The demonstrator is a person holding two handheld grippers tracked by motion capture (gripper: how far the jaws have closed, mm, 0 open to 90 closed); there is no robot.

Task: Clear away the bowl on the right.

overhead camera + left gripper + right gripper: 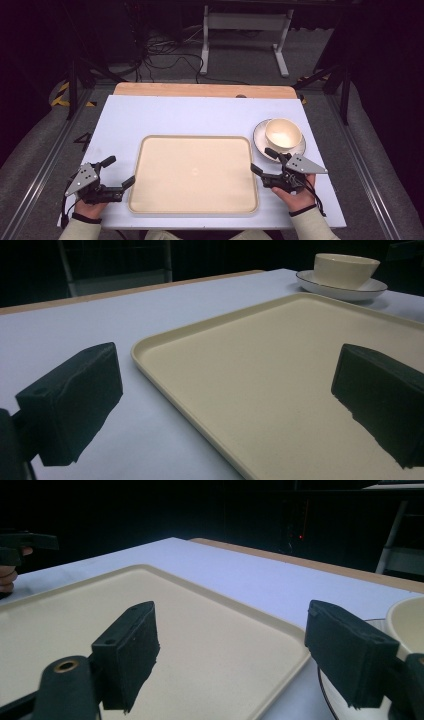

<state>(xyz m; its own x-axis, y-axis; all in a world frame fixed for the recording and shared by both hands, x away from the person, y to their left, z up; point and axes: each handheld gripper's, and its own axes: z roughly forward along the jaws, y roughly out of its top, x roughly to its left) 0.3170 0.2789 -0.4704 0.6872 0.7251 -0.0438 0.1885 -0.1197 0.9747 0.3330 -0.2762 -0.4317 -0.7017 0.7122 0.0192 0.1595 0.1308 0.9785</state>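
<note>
A cream bowl (pixel 283 134) sits in a saucer (pixel 261 146) just beyond the right gripper (pixel 264 161), whose wide-open, empty jaws straddle the bare tray's (pixel 194 172) right edge. The left gripper (pixel 118 171), jaws equally wide and empty, straddles its left edge. All rest on the white desk (pixel 200 117); dark room behind.

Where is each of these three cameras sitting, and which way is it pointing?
High view: above the person's side, looking forward and down on the table; forearms and both hands show.
Left gripper view: rides the left gripper, looking across the tray toward the bowl.
Right gripper view: rides the right gripper, facing across the tray.
All three views share the tray.
</note>
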